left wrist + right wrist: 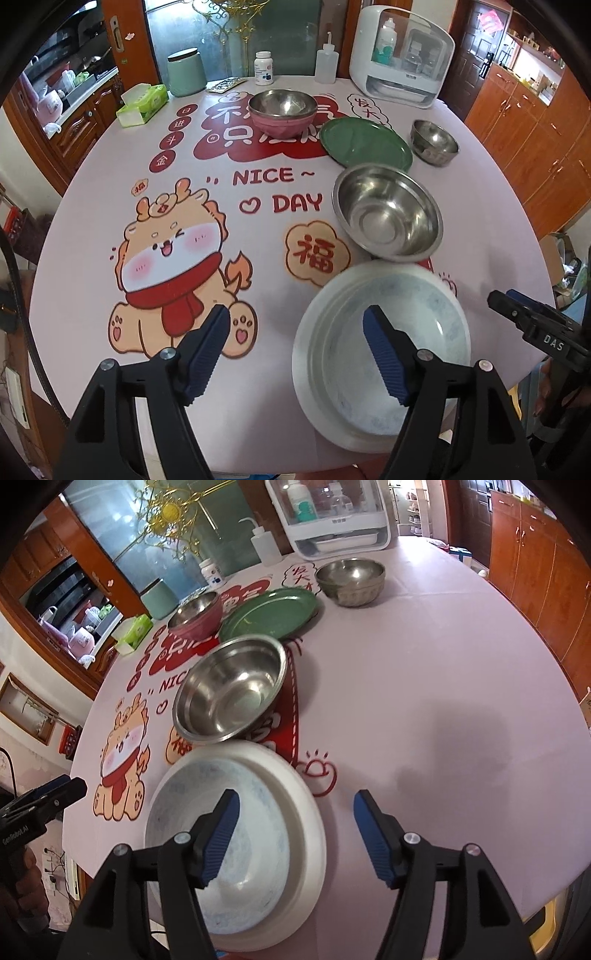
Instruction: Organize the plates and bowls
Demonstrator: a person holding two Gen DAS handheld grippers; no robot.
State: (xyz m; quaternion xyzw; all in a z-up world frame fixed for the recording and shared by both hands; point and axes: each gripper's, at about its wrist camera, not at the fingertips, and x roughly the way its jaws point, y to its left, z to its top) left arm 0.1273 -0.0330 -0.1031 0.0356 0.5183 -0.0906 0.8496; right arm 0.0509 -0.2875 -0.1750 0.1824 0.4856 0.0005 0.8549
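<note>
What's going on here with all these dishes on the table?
A person is sorting plates and bowls with a hand-held gripper in each hand. Both the left hand-held gripper and the right hand-held gripper are open and hold nothing, above a white bowl sitting in a white plate. A steel bowl, green plate and two more bowls wait behind.

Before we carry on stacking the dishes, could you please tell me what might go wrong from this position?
1. The white plate stack sits at the near table edge; a nudge from either open tool, left or right, could push it off.
2. The large steel bowl sits right against the stack and the green plate; lifting one may knock its neighbours.
3. The steel looks smooth, so the pads might slip on a rim.
</note>
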